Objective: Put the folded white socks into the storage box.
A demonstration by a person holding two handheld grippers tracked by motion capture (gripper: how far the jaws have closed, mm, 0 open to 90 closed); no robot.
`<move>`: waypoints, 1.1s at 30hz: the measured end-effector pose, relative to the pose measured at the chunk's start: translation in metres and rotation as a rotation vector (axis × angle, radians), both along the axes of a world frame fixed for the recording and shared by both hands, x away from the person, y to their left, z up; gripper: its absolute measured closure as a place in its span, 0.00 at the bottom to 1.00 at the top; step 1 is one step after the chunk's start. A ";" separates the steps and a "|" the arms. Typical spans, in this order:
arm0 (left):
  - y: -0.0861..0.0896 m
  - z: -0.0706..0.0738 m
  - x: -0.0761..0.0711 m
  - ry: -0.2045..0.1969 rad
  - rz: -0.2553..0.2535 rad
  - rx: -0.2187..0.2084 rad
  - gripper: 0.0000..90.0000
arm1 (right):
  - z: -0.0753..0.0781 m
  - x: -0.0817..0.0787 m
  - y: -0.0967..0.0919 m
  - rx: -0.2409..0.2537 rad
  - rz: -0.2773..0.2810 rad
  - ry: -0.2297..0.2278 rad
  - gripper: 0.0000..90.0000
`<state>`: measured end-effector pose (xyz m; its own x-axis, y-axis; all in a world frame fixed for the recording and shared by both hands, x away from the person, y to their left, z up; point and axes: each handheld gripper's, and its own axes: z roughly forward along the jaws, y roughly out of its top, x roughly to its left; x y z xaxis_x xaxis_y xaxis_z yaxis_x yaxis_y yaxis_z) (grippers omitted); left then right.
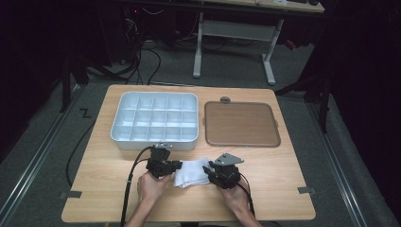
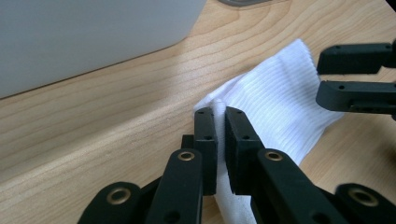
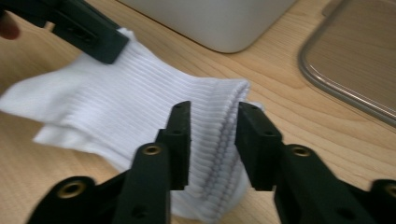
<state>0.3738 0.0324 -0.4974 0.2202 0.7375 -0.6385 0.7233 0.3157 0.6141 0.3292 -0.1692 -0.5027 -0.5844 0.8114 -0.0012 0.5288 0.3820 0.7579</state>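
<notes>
A white sock [image 1: 191,172] lies on the table [image 1: 283,189], its length running left-right between the grippers. One end is pinched by the left gripper [image 2: 220,122]; the right gripper [image 3: 212,123] straddles the cuff, jaws half-open.

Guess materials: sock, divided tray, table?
Sock: white ribbed knit, likely cotton blend; fine ribs show, and it folds limply. Tray: looks like matte white-grey plastic, smooth moulded walls and rounded corners. Table: light wood grain, likely laminate, with a slight sheen.
</notes>
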 end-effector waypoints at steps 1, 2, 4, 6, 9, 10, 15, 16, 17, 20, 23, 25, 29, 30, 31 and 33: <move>0.000 0.000 0.000 0.002 0.002 0.002 0.94 | -0.001 0.001 0.000 -0.002 -0.012 0.002 0.63; 0.000 0.000 0.000 0.003 0.002 0.003 0.94 | -0.002 0.002 -0.001 -0.001 -0.024 0.005 0.58; 0.000 0.001 0.000 0.006 0.003 0.001 0.94 | -0.003 0.004 -0.001 0.024 -0.038 0.018 0.51; 0.000 0.001 -0.001 0.007 0.005 0.000 0.94 | -0.004 0.005 0.000 0.044 -0.037 0.025 0.47; 0.000 0.001 0.000 0.011 0.006 -0.001 0.94 | -0.006 0.008 0.004 0.051 -0.047 0.043 0.42; 0.000 0.001 0.000 0.013 0.008 -0.004 0.94 | -0.007 0.009 0.005 0.051 -0.046 0.048 0.41; 0.002 0.002 0.000 0.014 0.005 -0.005 0.94 | -0.013 0.013 0.009 0.034 -0.037 0.075 0.43; 0.002 0.002 0.000 0.013 0.005 -0.003 0.94 | -0.014 0.013 0.009 0.036 -0.035 0.081 0.45; 0.002 0.003 0.000 0.012 0.006 -0.005 0.94 | -0.014 0.013 0.009 0.036 -0.029 0.075 0.47; 0.003 0.004 -0.001 0.014 0.003 -0.013 0.94 | -0.016 0.012 0.010 0.018 -0.018 0.085 0.53; 0.003 0.006 -0.003 0.013 -0.002 -0.024 0.94 | -0.019 0.014 0.014 -0.007 -0.011 0.088 0.55; 0.003 0.008 -0.003 0.017 -0.002 -0.041 0.94 | -0.019 0.015 0.016 -0.012 -0.009 0.090 0.56; 0.003 0.014 -0.004 0.011 -0.005 -0.053 0.94 | -0.019 0.016 0.022 -0.023 0.008 0.091 0.59; 0.002 0.017 -0.004 0.005 -0.010 -0.055 0.94 | -0.019 0.016 0.023 -0.022 0.009 0.096 0.60; 0.001 0.019 -0.004 0.000 -0.015 -0.054 0.94 | -0.019 0.016 0.025 -0.024 0.015 0.095 0.60; 0.000 0.023 -0.004 0.004 -0.015 -0.082 0.94 | -0.020 0.016 0.028 -0.022 0.020 0.100 0.61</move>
